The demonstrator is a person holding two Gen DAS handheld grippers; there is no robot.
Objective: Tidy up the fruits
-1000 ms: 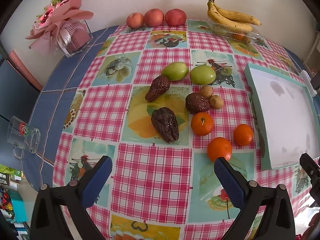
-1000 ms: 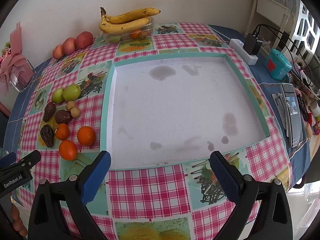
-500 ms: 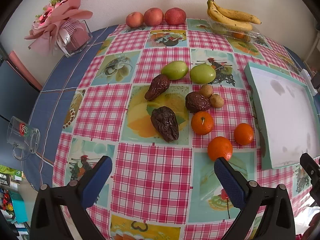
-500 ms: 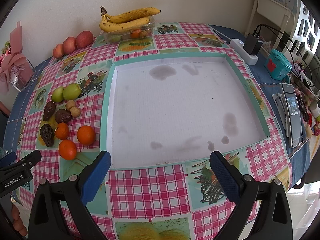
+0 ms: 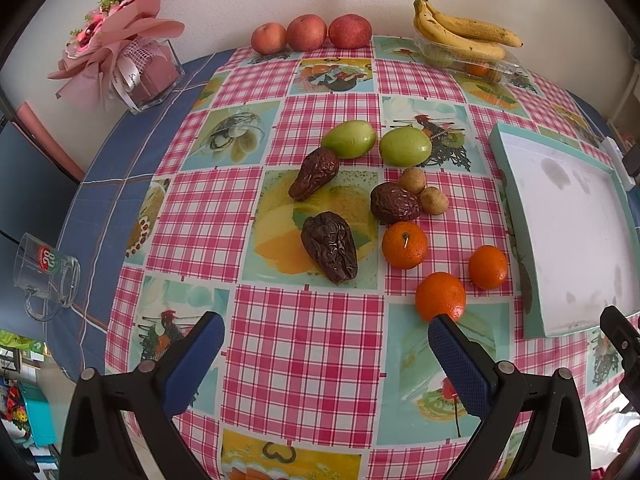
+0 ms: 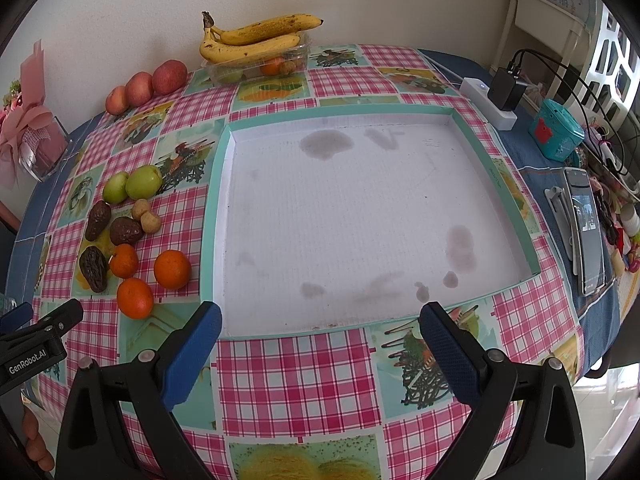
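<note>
Left tool [image 5: 326, 354] is held spread wide, nothing between the pads, above the checked bench [image 5: 304, 340]. Nearest orange [image 5: 440, 296] is seen just ahead of its right finger, not touched. Two more oranges [image 5: 404, 245] [image 5: 488, 267], three wrinkled brown fruits [image 5: 330, 246], two small tan fruits [image 5: 422, 190] and two green fruits [image 5: 405, 146] are clustered further out. Right tool [image 6: 320, 338] is also spread, empty, held over the near rim of the white tray [image 6: 224, 322]. Tray is empty and sits just right of the fruit cluster. Apples [image 6: 138, 88] and bananas [image 6: 256, 38] are lined along the far wall
</note>
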